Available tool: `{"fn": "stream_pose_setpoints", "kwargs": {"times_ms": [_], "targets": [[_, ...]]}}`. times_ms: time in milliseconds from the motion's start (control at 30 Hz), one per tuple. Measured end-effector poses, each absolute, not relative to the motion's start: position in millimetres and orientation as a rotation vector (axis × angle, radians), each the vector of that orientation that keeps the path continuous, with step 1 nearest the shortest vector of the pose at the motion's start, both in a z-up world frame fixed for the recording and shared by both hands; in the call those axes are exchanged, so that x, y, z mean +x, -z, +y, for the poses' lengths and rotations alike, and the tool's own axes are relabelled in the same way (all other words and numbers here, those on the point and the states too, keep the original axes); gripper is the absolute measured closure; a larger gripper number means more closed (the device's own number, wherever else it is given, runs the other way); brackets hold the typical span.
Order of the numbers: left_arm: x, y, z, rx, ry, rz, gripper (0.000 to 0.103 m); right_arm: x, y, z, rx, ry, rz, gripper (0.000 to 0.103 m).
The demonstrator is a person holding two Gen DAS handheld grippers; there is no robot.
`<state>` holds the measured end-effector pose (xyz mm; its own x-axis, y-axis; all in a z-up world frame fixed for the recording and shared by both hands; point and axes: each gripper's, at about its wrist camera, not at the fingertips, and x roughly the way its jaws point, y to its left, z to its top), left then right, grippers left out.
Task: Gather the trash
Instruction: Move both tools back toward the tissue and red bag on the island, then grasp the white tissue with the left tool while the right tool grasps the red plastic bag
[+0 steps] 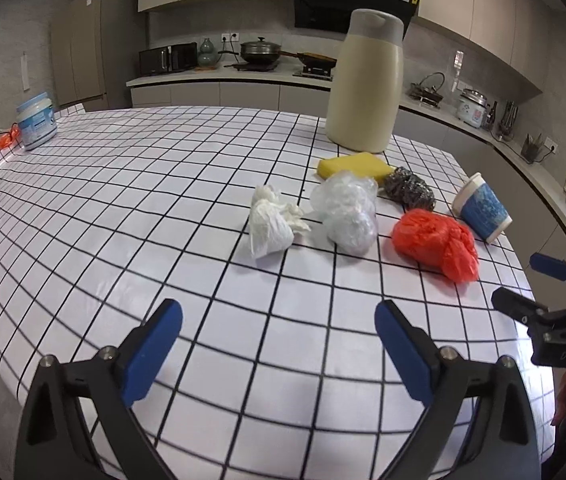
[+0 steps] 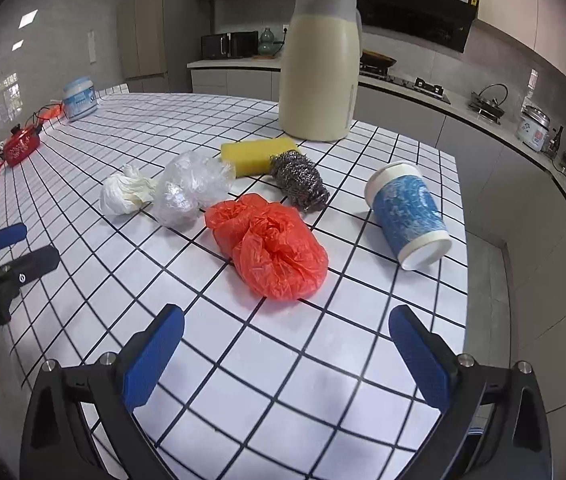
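Soft, even daylight filled both views, bright on the white black-gridded table [image 1: 123, 184]. Pale sheen lay on the tablecloth in front of the tall cream plastic jug [image 1: 365, 88], which cast only a faint shadow at its base. The crumpled orange plastic bag [image 2: 271, 246] threw a short, soft shadow beneath itself. Fisheye bending curved the grid lines, dark vignetting cut the corners, and cabinets behind the jug looked slightly soft.
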<state>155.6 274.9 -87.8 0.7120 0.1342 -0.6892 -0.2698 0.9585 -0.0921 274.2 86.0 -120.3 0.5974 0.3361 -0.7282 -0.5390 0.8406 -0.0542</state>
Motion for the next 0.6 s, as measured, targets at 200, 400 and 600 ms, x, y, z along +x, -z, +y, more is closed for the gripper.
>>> {"fn": "stream_pose_setpoints", "kwargs": {"times_ms": [200,400,600], "targets": [[187,101,289,-0.18,-0.188,0.78,0.018,300,137,101,-0.293,-0.501,0.812,0.0],[216,109,301,-0.192,-0.159,0.803,0.025,327,150,119,-0.298,-0.5,0.845,0.011],[240,120,312,-0.221,-0.124,0.851,0.045,352,158,128,-0.243,-0.501,0.88,0.051]]}}
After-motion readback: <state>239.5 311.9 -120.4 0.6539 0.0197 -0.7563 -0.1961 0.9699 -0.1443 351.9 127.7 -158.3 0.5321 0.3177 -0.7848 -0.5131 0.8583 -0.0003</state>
